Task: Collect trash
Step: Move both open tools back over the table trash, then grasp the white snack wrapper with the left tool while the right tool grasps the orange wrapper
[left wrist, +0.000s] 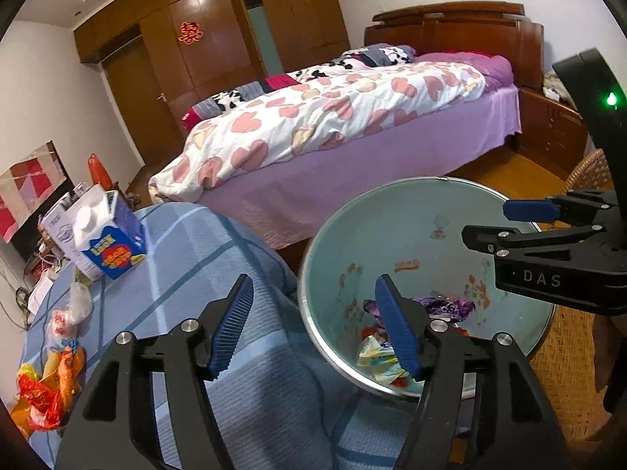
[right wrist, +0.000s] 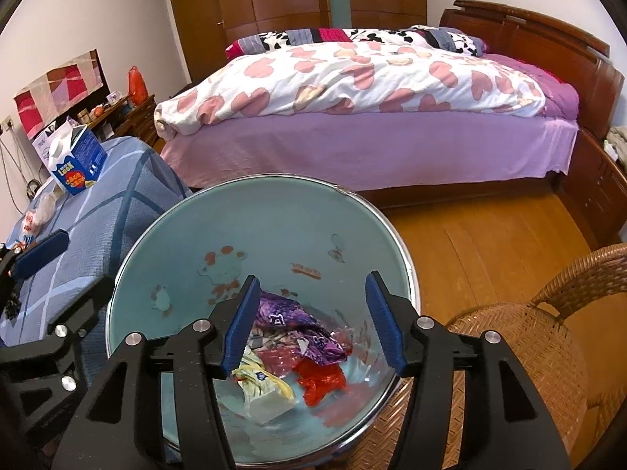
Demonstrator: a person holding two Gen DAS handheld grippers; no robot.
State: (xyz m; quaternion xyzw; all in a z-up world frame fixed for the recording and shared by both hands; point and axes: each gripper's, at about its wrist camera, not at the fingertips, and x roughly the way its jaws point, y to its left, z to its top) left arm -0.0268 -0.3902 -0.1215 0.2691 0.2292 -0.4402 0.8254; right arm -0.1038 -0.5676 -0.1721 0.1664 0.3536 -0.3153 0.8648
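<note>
Right claw (right wrist: 311,323): its two blue pads stand apart with nothing between them. It hangs over the open top of the bin and points down into it.
Left claw (left wrist: 315,329): its pads are apart too and hold nothing. One pad is over the blue desk cloth and the other is over the rim of the bin.
Bin (right wrist: 274,211): round, pale blue inside, with small cartoon pictures on its wall and a shiny metal rim. It stands on the floor, just beside the desk and next to a wicker chair (right wrist: 548,313).
Trash in the bin (right wrist: 290,337): a purple wrapper, a red wrapper and a pale yellow packet lie in a heap at the bottom.
Desk (left wrist: 219,243): it has a blue cloth with light stripes on it.
Trash on the desk: a red and orange crumpled bag (left wrist: 47,384) lies near the edge on the left. A clear plastic bag (left wrist: 78,301) lies just behind it.
Milk carton (left wrist: 106,235): blue and white, it stands upright on the far side of the desk.
Floor (right wrist: 490,231): brown wood.
Bed (right wrist: 372,98): it is behind the bin, with a purple sheet and a white blanket with pink hearts.
Wardrobe (left wrist: 203,39): brown wood, against the far wall.
</note>
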